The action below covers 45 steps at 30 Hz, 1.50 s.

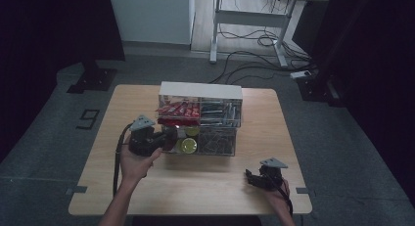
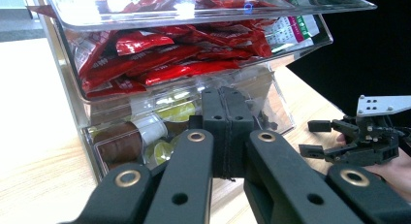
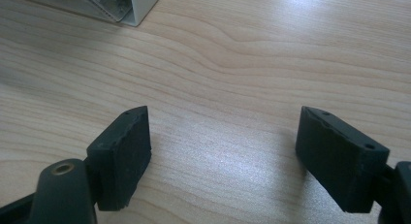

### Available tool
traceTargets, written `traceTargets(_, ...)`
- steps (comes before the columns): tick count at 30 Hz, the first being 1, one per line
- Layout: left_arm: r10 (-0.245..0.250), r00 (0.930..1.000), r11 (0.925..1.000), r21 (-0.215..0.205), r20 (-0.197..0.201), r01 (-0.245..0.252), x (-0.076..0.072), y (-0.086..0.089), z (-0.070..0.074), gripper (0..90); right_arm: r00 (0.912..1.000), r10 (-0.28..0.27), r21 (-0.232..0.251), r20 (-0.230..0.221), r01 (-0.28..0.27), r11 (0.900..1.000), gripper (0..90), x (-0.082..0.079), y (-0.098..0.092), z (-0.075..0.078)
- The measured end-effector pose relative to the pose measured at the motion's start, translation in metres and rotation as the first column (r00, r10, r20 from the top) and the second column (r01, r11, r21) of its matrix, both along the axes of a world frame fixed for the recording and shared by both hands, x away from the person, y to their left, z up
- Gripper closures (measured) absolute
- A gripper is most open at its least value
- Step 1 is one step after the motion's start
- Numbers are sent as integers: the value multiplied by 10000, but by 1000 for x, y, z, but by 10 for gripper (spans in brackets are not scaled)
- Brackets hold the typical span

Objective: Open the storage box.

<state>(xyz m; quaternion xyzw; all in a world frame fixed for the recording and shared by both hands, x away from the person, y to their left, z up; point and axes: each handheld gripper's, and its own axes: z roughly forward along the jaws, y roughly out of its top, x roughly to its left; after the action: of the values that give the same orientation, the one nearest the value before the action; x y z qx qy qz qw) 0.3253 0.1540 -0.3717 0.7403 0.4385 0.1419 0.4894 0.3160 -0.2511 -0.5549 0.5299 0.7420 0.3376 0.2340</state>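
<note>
Drawer [image 2: 160, 141] looks like slick, stiff clear plastic, so grab its front lip; left gripper [image 2: 228, 105] is pinched together against it, right gripper [image 3: 220, 151] gapes apart.

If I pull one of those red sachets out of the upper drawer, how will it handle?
The red sachets look like thin foil packets, so probably floppy and light. Their glossy surfaces may be slippery. They lie piled and overlapping, so neighbours might drag along.

A large figure 9 is marked on the grey floor [image 1: 58, 152] left of the desk. The print on the red sachets [image 2: 165, 54] is too blurred to read.
</note>
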Motion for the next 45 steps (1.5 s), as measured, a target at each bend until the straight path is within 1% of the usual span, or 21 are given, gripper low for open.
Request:
traceTargets(11,-110,9998,9998,195,183,106,9,-10,13,900,10000,-13,26,22,13,10000,220,-1,-2,0)
traceTargets(19,-74,9996,9998,181,270,69,16,-15,19,900,10000,-14,24,33,14,10000,220,0,-4,0)
traceTargets(28,-70,9997,9996,266,223,64,20,-18,21,900,10000,-67,19,38,67,10000,220,0,-4,0)
traceTargets(33,7,9993,9998,179,380,-14,20,-17,26,900,10000,-70,15,38,70,10000,220,0,-5,0)
traceTargets(38,84,9990,9998,154,449,-91,21,-15,29,900,10000,-65,-1,50,65,10000,220,0,-5,0)
traceTargets(45,253,9979,9997,-34,590,-251,24,-13,33,900,9999,-105,1,47,105,9999,224,0,-5,0)
